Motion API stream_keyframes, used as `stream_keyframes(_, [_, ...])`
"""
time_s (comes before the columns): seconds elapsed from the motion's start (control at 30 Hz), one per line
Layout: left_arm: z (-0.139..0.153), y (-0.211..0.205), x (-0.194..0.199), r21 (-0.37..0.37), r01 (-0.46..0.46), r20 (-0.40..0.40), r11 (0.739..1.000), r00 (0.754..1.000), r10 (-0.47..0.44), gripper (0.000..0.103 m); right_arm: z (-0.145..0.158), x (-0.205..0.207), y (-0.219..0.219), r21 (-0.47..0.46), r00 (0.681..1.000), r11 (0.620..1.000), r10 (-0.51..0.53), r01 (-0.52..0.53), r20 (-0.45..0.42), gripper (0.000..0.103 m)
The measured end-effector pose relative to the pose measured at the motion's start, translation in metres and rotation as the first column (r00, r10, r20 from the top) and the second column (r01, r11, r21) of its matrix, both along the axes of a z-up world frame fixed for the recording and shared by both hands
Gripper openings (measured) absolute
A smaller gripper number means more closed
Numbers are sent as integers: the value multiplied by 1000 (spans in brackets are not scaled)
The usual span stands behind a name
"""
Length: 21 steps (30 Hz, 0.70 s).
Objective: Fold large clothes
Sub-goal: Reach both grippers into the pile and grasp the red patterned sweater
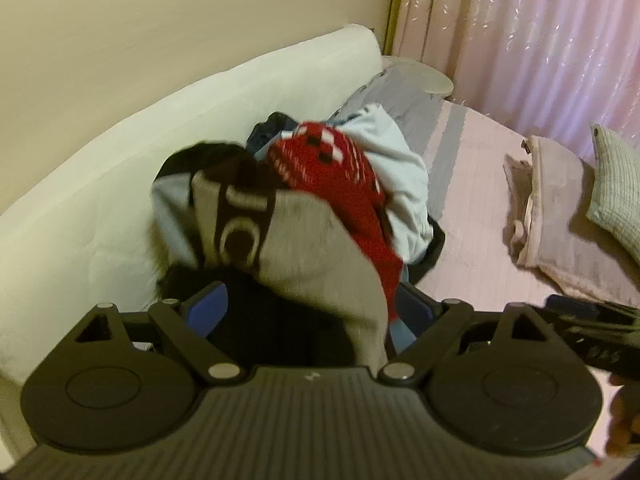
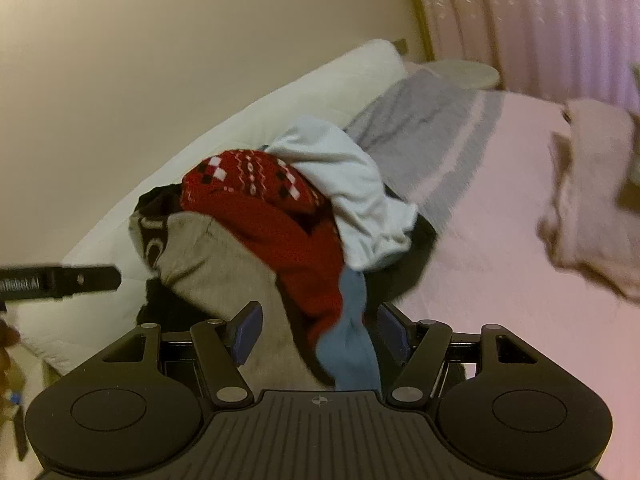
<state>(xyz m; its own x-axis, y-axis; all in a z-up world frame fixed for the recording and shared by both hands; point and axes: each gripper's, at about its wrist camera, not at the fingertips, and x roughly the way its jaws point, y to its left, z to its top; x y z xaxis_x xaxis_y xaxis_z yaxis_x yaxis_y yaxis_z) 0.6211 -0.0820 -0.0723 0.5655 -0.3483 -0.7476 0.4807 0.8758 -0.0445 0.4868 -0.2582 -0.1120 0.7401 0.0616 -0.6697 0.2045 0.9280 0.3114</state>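
A heap of clothes lies on the bed against the headboard. A grey sweatshirt (image 1: 312, 248) (image 2: 224, 272) with a black lettered band is on top, with a red patterned sweater (image 1: 340, 168) (image 2: 280, 208) and a pale blue garment (image 1: 400, 168) (image 2: 344, 176) beside it. My left gripper (image 1: 312, 308) is open, its blue pads on either side of black cloth (image 1: 272, 328) and the grey sleeve. My right gripper (image 2: 320, 330) is open around grey, red and blue cloth (image 2: 352, 344). Each gripper shows at the edge of the other's view.
A white padded headboard (image 1: 160, 128) runs behind the heap. The pink bedspread (image 1: 472, 208) stretches to the right, with folded pink garments (image 1: 560, 216) (image 2: 588, 200) on it. A grey blanket (image 2: 420, 120) lies further back, and a pink curtain (image 1: 520, 40) hangs behind.
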Motion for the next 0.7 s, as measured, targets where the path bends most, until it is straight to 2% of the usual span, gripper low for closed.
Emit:
stream_keyframes(0.17, [-3,-21,60,-37,35,6,999,999,-35,77,-19,69,8,-74,999,997,36,-37,-11,62])
stream_keyframes(0.27, [-8,-31,93,-88,44,8,995,999,-43,76,-29,102,9,-101,999,994,49,-49,-8,62])
stream_keyframes(0.33, [-14,-33,111,-97,44,7,994,999,-44,75,-36,121,11,-117,998,991,57,-58,-14,62])
stream_keyframes(0.53, [-49,-10,150,-35,-56,-51,998,997,54,73,-55,162,24,-111,991,985,131,-133,-22,62])
stream_keyframes(0.63, [-59,6,159,-59,-96,-89,994,992,90,71,-69,182,42,-174,980,964,197,-200,-36,62])
stream_keyframes(0.7, [-63,8,161,-65,-92,-92,994,992,86,71,-80,196,57,-238,971,942,233,-238,-49,62])
